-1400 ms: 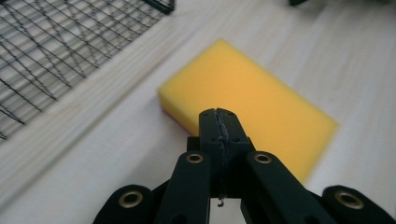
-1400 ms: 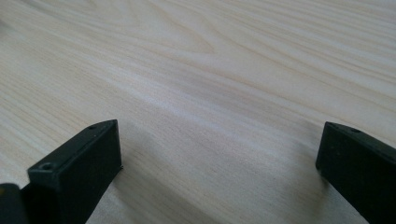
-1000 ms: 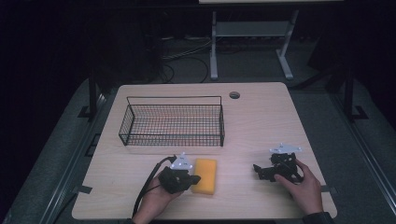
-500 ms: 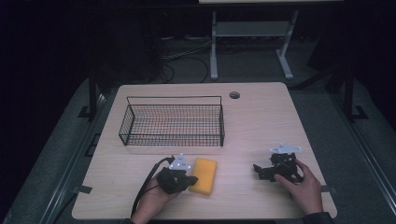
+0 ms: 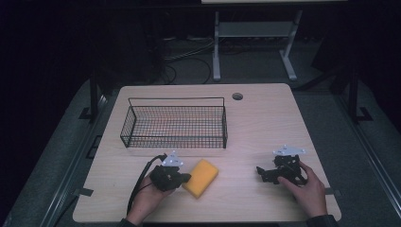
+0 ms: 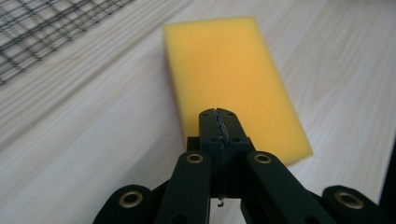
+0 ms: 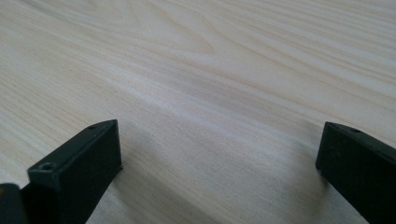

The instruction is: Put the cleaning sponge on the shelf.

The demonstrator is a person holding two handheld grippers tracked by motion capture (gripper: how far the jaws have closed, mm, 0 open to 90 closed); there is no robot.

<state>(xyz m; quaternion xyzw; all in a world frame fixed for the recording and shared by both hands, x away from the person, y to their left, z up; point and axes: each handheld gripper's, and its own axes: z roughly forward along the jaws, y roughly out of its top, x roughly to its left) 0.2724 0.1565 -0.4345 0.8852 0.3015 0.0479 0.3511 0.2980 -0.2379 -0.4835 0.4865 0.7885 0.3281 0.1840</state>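
Observation:
A yellow sponge (image 5: 202,177) lies flat on the wooden table (image 5: 265,123), near the front edge and left of centre. My left gripper (image 5: 185,178) is at the sponge's left end. In the left gripper view the gripper (image 6: 219,114) is shut, jaws pressed together with nothing between them, and its tips sit over the near edge of the sponge (image 6: 229,70). My right gripper (image 5: 260,171) rests at the front right, held by a hand. In its own view the right gripper (image 7: 219,140) is open wide over bare wood.
A black wire basket (image 5: 175,124) stands behind the sponge, left of the table's middle, and its mesh (image 6: 42,32) shows at the upper left of the left gripper view. A round cable hole (image 5: 237,96) sits near the far edge. Dark floor and a white stand lie beyond the table.
The left gripper has shifted slightly to the left beside the sponge. The right gripper has not moved.

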